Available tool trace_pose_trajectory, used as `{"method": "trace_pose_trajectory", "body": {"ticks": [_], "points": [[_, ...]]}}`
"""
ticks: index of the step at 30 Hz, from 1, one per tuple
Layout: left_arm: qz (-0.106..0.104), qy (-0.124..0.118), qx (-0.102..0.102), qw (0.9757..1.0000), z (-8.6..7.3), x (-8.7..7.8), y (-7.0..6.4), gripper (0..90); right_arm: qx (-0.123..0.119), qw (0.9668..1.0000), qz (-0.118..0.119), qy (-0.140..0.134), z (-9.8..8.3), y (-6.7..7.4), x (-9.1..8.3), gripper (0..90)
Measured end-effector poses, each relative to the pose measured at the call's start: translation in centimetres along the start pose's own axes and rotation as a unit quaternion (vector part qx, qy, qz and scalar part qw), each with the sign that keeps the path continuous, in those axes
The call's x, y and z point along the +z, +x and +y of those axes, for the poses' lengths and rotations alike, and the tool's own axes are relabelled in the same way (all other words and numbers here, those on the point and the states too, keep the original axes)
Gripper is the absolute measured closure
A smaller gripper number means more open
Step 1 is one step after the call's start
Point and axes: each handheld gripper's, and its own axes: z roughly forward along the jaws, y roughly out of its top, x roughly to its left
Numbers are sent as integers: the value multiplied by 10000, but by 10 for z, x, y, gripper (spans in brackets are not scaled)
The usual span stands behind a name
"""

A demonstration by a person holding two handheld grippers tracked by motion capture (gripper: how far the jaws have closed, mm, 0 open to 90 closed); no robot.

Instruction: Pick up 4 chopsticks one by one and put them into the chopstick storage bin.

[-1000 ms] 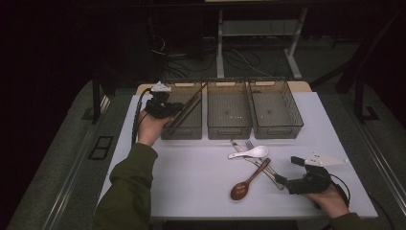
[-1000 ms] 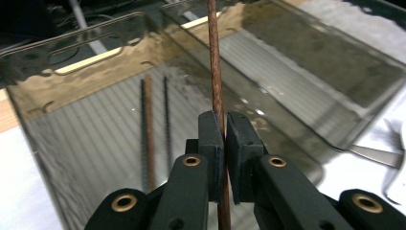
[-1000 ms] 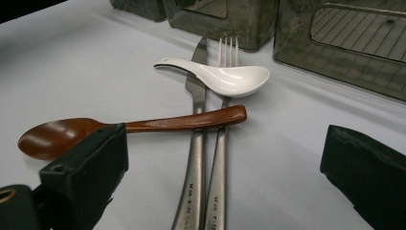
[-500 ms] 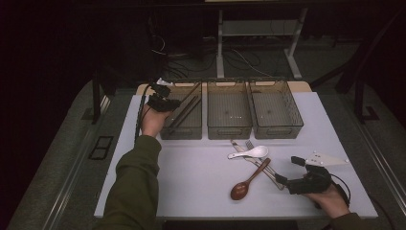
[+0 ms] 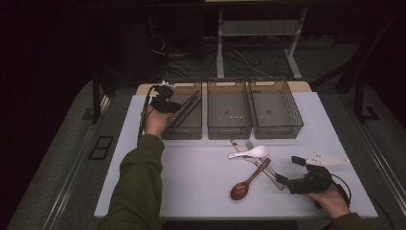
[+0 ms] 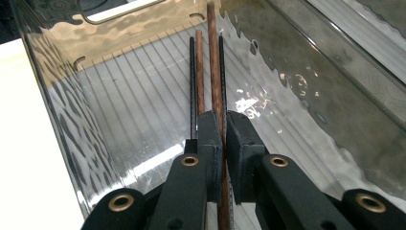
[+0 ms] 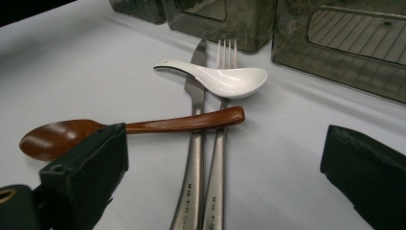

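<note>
Now: left gripper [image 6: 224, 125] clamped on brown chopsticks [image 6: 214, 57], which lie slanted inside the left bin [image 5: 191, 125] | right gripper [image 7: 225, 163] wide apart, gripping nothing, low over the table [image 5: 201, 182] | wooden spoon [image 7: 129, 129] lies across knife [image 7: 194, 163] and fork [image 7: 218, 158] | white spoon [image 7: 225, 79] on top

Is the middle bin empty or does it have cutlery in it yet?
Empty. The high view shows the middle bin with only its bare ribbed floor.
</note>
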Motion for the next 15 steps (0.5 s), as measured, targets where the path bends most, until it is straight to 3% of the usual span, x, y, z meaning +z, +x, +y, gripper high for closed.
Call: {"method": "trace_pose_trajectory", "body": {"ticks": [6,15], "points": [[-8,-87,-18,10000,0,-4,1,769,5,10000,-4,2,0,0,0,22],[-354,-362,-40,9987,1,-15,-1,656,27,10000,-25,5,0,-1,1,22]]}}
